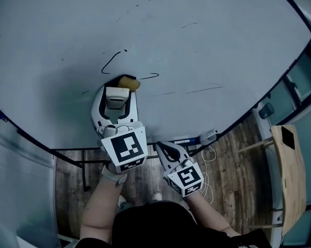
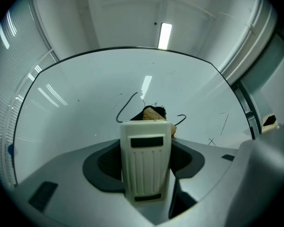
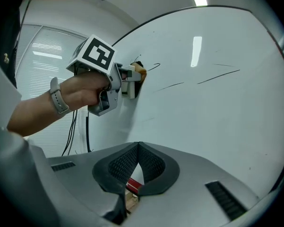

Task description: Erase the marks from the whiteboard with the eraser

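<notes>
The whiteboard (image 1: 207,40) fills the head view, with a black curved mark (image 1: 110,62), a loop (image 1: 150,76) and thin strokes (image 1: 196,90) on it. My left gripper (image 1: 119,89) is shut on the tan, black-faced eraser (image 1: 128,81), which presses on the board just below the curve. In the left gripper view the eraser (image 2: 153,113) shows above the cream jaw, between the curve (image 2: 126,107) and a hook mark (image 2: 180,119). My right gripper (image 1: 167,150) hangs shut and empty below the board's lower edge; its view shows the left gripper (image 3: 111,84) and the eraser (image 3: 139,70).
A marker tray (image 1: 204,137) with markers runs along the board's lower edge. A wooden chair (image 1: 290,174) stands at the right on the plank floor (image 1: 233,190). Cables (image 1: 209,156) hang under the tray. More faint strokes (image 3: 219,77) lie to the right of the eraser.
</notes>
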